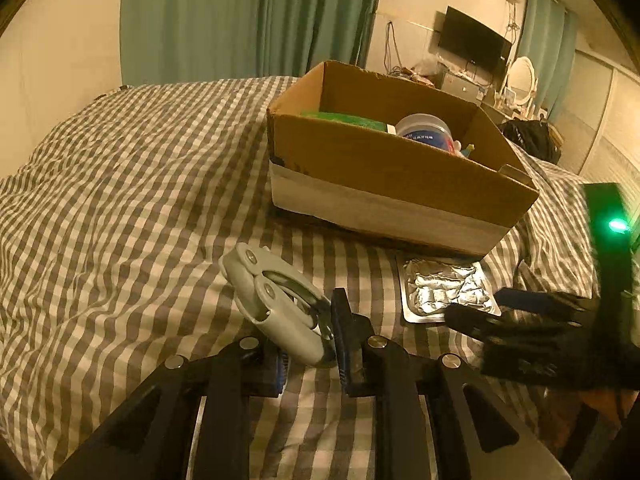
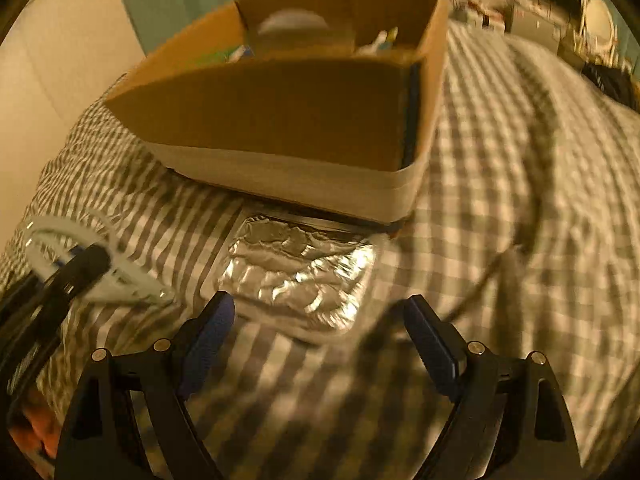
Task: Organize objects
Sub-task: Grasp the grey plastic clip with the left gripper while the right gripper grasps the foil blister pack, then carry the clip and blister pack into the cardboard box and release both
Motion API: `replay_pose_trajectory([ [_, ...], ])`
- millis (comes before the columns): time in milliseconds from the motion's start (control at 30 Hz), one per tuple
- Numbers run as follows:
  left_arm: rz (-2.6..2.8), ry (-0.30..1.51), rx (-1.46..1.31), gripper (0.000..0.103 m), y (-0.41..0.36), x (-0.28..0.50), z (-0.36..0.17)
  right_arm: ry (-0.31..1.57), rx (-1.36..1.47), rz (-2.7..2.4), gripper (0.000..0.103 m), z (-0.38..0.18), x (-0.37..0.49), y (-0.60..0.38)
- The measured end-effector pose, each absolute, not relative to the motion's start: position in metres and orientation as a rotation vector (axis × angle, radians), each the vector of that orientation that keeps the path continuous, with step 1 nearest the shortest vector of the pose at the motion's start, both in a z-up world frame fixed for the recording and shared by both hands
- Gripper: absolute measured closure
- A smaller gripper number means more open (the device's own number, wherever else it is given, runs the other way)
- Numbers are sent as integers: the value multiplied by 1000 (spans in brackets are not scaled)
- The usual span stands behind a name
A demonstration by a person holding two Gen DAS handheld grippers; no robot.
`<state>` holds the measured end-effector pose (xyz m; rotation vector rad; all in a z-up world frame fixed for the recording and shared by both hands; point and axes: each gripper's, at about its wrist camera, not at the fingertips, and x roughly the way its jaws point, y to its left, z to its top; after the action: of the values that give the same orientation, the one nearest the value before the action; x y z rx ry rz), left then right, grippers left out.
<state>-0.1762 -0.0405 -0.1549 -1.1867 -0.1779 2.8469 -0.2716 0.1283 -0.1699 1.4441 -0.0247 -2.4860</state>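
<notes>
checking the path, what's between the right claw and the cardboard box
The foil blister pack lies between the open right claw and the cardboard box, flat on the checked bedspread, in the right wrist view.

Crinkled shiny foil pack (image 2: 298, 276), matt cardboard box (image 1: 384, 160)
</notes>
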Motion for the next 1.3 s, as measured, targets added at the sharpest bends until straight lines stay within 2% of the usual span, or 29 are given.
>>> replay_pose_trajectory([
  [33,2846,-186,-1187,84,-42,-176,-155,-24,1453,-2485,17,-172,-273,127],
  [100,2846,-200,-1187,84,-45,-175,-154,5,1438,-2498,28,-172,-269,124],
  [167,2850,-199,-1186,84,-45,-173,-152,52,1387,-2524,46,-164,-258,122],
  [267,2864,-188,-1175,85,-47,-169,-148,45,1342,-2534,62,-154,-248,125],
  [400,2884,-176,-1165,87,-51,-160,-140,32,1264,-2560,76,-137,-233,129],
  [467,2899,-169,-1157,87,-55,-155,-134,55,1215,-2575,87,-127,-224,122],
  [567,2921,-162,-1151,88,-62,-149,-126,130,1145,-2608,94,-107,-215,119],
  [767,2968,-188,-1126,88,-78,-134,-107,203,1051,-2635,96,-70,-195,114],
  [900,2976,-188,-1101,93,-79,-128,-92,217,997,-2656,96,-48,-183,118],
  [1300,2954,-132,-859,94,-55,-143,-4,265,793,-2699,96,34,-184,131],
])
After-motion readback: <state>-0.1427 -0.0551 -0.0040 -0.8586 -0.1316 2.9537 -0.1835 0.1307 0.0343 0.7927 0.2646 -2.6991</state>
